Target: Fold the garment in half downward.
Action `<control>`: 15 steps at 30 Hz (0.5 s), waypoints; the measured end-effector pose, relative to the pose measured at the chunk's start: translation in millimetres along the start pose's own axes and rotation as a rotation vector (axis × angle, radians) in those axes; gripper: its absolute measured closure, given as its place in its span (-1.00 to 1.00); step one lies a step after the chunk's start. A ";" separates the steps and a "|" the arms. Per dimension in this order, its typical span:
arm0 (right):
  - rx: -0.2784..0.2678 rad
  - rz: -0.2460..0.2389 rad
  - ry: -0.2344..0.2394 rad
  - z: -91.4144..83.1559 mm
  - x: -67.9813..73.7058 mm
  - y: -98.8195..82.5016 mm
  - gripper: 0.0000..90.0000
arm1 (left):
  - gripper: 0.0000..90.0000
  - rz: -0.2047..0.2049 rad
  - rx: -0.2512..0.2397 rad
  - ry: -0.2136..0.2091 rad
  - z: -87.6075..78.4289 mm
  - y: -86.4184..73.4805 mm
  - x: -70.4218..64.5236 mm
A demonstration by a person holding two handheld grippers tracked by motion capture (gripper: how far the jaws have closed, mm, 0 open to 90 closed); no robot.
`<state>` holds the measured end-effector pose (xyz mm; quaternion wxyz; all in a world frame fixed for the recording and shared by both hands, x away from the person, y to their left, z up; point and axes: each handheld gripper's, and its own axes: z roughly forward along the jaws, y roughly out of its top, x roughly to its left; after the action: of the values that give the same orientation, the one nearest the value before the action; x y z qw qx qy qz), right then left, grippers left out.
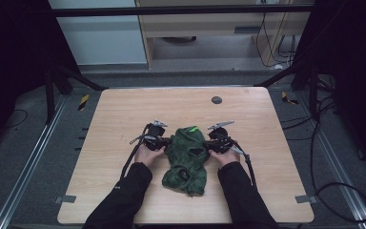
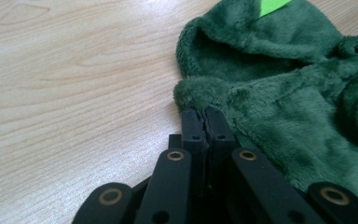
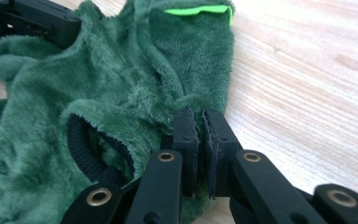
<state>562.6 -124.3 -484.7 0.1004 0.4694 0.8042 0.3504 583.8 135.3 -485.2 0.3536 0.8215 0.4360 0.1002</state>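
On the pale wooden tabletop (image 1: 124,191), a green fleece garment (image 1: 187,157) lies between both grippers. The left gripper (image 2: 204,112) and right gripper (image 3: 199,114) each pinch its edge. It looks soft, light and floppy; hems give the firmest hold.

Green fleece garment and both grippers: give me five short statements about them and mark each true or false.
1. The green fleece garment lies on the wooden table between the two hands. True.
2. The left gripper is shut on the garment's edge. True.
3. The right gripper hangs wide open, away from the fabric. False: its jaws are closed on the fleece, beside a black ribbed cuff.
4. A bright green tag sits at the garment's far end. True.
5. The garment is folded into a neat square. False: it lies rumpled and unfolded.
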 end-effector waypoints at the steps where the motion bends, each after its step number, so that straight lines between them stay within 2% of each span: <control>1: -0.010 -0.003 0.002 -1.7 -0.2 0.7 0.89 | 0.97 0.002 -0.003 -0.001 -1.5 0.4 -0.2; 10: -0.080 -0.032 0.009 -18.9 1.7 7.4 0.89 | 0.97 0.032 -0.057 -0.007 -25.8 7.9 -5.9; 15: -0.105 -0.048 0.018 -23.8 4.6 10.1 0.90 | 0.97 0.053 -0.069 -0.004 -36.7 8.6 -8.6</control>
<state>555.3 -128.5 -459.8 0.1260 0.4411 0.7965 0.3939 566.9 143.5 -451.4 0.3800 0.8202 0.4096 0.1230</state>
